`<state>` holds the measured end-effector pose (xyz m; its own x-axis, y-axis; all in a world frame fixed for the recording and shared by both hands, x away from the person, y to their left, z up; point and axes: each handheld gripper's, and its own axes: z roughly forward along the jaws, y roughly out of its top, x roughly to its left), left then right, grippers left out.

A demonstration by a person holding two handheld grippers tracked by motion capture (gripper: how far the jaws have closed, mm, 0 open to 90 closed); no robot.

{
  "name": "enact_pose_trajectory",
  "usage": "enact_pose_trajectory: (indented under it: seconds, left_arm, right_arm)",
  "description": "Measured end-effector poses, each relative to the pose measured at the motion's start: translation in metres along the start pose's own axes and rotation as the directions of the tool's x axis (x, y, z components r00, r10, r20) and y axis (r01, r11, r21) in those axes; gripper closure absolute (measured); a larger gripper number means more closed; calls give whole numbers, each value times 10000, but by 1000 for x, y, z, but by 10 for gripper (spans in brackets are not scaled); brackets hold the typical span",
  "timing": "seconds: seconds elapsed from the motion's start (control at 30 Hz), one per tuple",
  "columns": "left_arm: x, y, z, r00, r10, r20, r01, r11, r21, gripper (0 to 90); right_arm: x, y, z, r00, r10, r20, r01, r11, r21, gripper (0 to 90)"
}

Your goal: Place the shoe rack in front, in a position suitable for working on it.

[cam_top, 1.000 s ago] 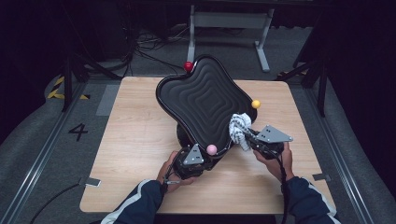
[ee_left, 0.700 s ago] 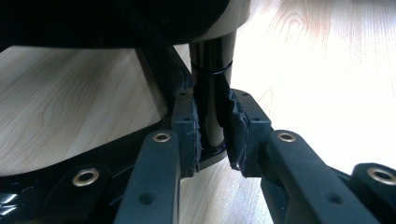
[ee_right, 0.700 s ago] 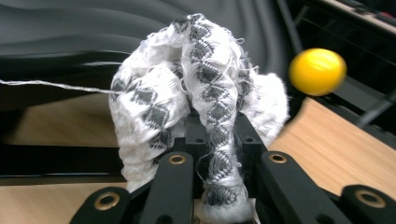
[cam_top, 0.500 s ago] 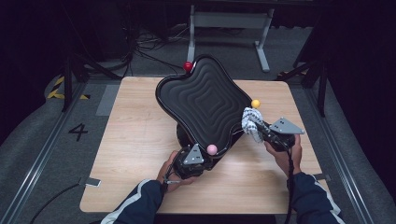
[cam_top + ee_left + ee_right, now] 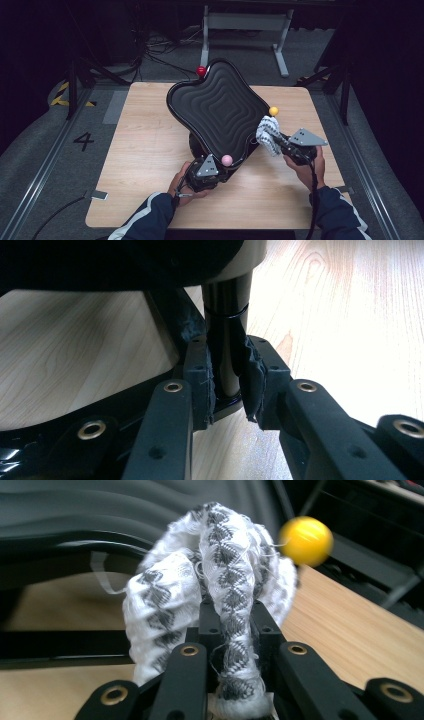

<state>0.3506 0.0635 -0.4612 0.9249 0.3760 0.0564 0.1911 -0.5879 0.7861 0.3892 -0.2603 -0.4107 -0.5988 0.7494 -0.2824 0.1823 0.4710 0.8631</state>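
Observation:
A black wavy tray stands tilted on a black post, with a red ball, a yellow ball and a pink ball at its corners. My left gripper is under the tray's near edge, shut on the post. My right gripper is shut on a white and grey patterned cloth, which rests against the tray's right rim just below the yellow ball. In the right gripper view the cloth bunches over the jaws, with the yellow ball close behind it.
The wooden table has bare room left of the tray and along the front. A metal frame and cables lie on the dark floor beyond the far edge. A small tag sits at the table's front left corner.
My right gripper has carried the cloth a little to the right along the tray's rim, toward the yellow ball. The left gripper has stayed on the post.

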Motion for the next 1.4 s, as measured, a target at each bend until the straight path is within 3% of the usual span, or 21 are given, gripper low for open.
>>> enact_pose_trajectory:
  seconds: [0.2,0.43,0.73,0.77,0.8,0.83,0.97,1.03,1.07,1.23,1.4]
  left_arm:
    - [-1,0,1,10000,0,-50,0,10000,-75,736]
    - [-1,0,0,10000,66,-62,-66,10000,26,735]
    - [-2,0,0,9999,124,-111,-123,9999,32,734]
    - [-2,0,0,9999,124,-111,-123,9999,32,734]
    - [-1,0,0,9999,110,-84,-109,9999,50,734]
    - [-1,0,0,9999,116,-85,-115,9999,43,734]
    - [-2,0,1,9999,99,-98,-99,10000,2,734]
    - [-2,0,1,9999,80,-103,-80,10000,-25,734]
    - [-2,0,1,9999,79,-96,-80,10000,-18,734]
    - [-2,-1,1,9999,58,-87,-58,10000,-46,735]
    - [-1,-1,1,10000,41,-55,-41,10000,-32,735]
  right_arm:
    - [20,11,-9,9960,-509,-734,491,9985,-255,804]
    - [44,25,-21,9808,-1079,-1624,1000,9934,-566,804]
    - [74,40,-32,9466,-1784,-2685,1562,9824,-1022,804]
    - [74,40,-32,9466,-1784,-2685,1562,9824,-1022,804]
    - [78,42,-32,9425,-1861,-2776,1618,9809,-1084,804]
    - [87,45,-32,9305,-1920,-3119,1630,9797,-1166,803]
    - [102,46,-30,9153,-2299,-3306,2040,9726,-1114,802]
    - [103,46,-30,9157,-2376,-3242,2133,9709,-1092,802]
    - [99,45,-29,9202,-2190,-3243,1965,9753,-1010,802]
    - [93,44,-29,9286,-2136,-3034,1946,9766,-918,802]
    - [78,42,-29,9495,-1888,-2508,1739,9815,-803,802]
